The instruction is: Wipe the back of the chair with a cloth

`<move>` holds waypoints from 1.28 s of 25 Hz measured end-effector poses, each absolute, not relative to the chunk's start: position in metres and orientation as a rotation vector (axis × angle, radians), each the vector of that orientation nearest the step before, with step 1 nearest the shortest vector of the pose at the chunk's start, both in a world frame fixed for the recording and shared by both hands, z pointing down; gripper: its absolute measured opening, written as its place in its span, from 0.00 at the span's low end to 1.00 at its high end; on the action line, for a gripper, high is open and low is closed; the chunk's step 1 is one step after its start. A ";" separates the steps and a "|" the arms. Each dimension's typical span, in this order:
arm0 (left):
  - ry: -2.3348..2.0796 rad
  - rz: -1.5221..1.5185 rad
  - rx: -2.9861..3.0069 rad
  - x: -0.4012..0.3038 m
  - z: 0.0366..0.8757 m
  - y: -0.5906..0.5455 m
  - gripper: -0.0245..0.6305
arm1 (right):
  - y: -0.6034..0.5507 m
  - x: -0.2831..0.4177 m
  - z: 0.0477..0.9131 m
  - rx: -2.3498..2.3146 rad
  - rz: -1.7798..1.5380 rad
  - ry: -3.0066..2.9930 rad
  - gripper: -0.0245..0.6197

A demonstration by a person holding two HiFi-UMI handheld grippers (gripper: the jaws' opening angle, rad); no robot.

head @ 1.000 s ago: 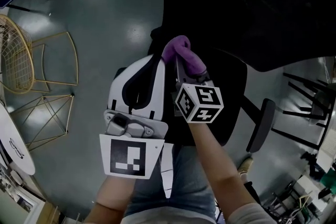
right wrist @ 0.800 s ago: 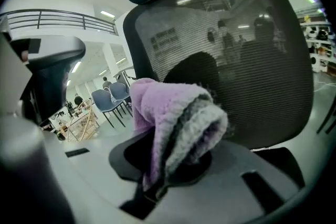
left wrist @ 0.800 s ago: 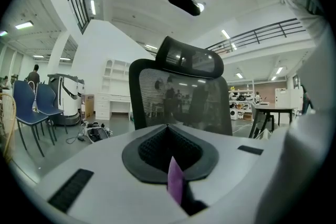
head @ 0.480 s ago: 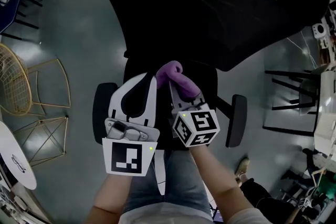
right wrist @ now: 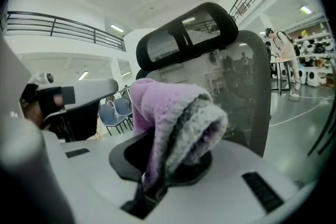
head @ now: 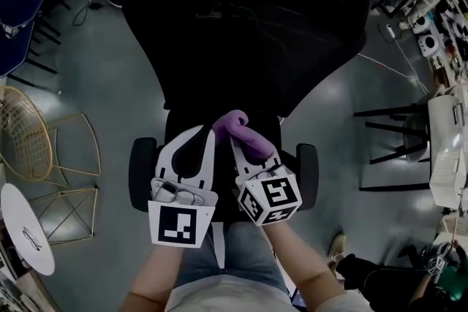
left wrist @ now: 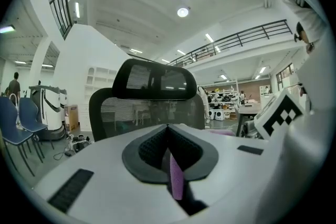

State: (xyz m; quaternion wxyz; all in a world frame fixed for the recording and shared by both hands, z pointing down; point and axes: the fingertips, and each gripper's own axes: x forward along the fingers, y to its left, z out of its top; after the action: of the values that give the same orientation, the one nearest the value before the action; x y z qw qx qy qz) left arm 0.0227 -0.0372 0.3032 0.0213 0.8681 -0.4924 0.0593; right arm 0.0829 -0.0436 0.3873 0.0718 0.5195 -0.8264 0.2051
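The chair stands right in front of you. Its dark mesh back is near but not yet touched, so no wiping is under way. It looks like an office chair, so if you press hard on one side it may turn or roll away and your stroke will skid. Your left gripper has its jaws together with only a thin purple strip in the seam, which I cannot identify, so nothing steadies the chair. Your right gripper is clamped on the folded purple cloth, which bulges past the tips. Dragged across the mesh, it could tug loose, or the bare jaw tips could scrape.
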 end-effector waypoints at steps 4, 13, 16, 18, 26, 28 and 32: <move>-1.536 0.154 2.701 0.023 0.286 -0.029 0.06 | -0.031 0.087 0.364 1.570 0.598 -2.508 0.12; -1.543 0.134 2.758 0.028 0.248 -0.006 0.06 | -0.011 0.102 0.312 1.593 0.548 -2.564 0.12; -1.538 0.124 2.774 0.033 0.241 0.006 0.06 | -0.002 0.106 0.298 1.586 0.526 -2.590 0.12; -1.535 0.116 2.779 0.036 0.238 0.012 0.06 | 0.003 0.106 0.289 1.574 0.496 -2.606 0.12; -1.545 0.095 2.800 0.036 0.221 0.034 0.06 | 0.024 0.105 0.256 1.517 0.378 -2.672 0.12; -1.551 0.103 2.805 0.039 0.216 0.039 0.06 | 0.029 0.109 0.249 1.502 0.374 -2.688 0.12; -1.556 0.115 2.826 0.048 0.212 0.053 0.06 | 0.043 0.117 0.239 1.485 0.387 -2.722 0.12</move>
State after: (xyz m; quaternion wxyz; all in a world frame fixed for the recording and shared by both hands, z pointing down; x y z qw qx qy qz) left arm 0.0480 0.0530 0.2118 -0.0432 0.8746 -0.4816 0.0354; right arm 0.1173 0.0428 0.2388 0.0084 0.4753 -0.8710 0.1238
